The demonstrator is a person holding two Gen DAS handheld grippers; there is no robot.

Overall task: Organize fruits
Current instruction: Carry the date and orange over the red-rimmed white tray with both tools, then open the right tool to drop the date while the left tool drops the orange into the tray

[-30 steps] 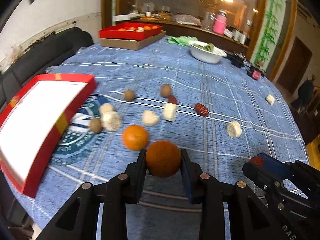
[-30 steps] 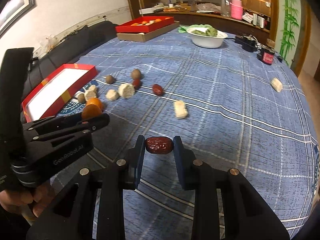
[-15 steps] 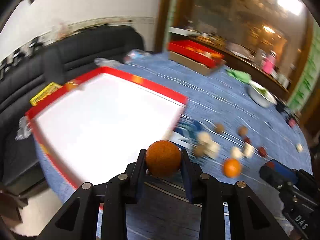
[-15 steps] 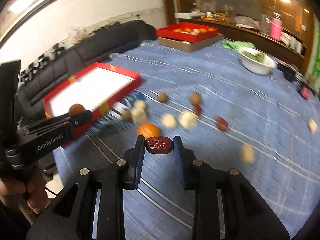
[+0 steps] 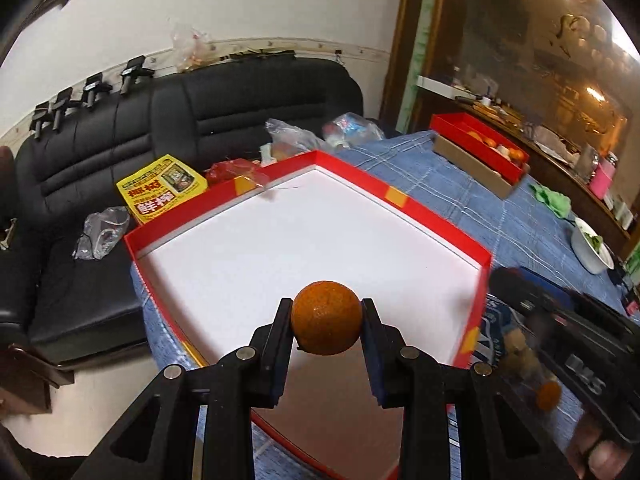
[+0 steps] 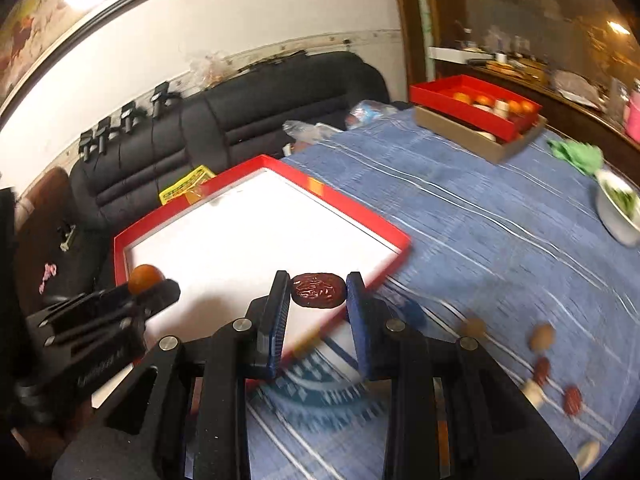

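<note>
My left gripper [image 5: 326, 326] is shut on a round orange fruit [image 5: 326, 316] and holds it above the near part of a red tray with a white floor [image 5: 280, 248]. My right gripper [image 6: 318, 292] is shut on a wrinkled red date [image 6: 318, 291], held over the tray's near right rim [image 6: 384, 264]. The left gripper with its orange [image 6: 144, 278] shows at the left of the right wrist view. The tray's floor looks bare.
Loose fruits and pale pieces [image 6: 540, 356] lie blurred on the blue checked tablecloth [image 6: 480, 208] to the right. A second red box with fruit [image 6: 476, 106] and a white bowl [image 6: 618, 216] stand further back. A black sofa [image 5: 120, 152] with bags lies beyond the table edge.
Both grippers swung left from the scattered fruit toward the red tray, each keeping its fruit. The tray now fills the middle of both views.
</note>
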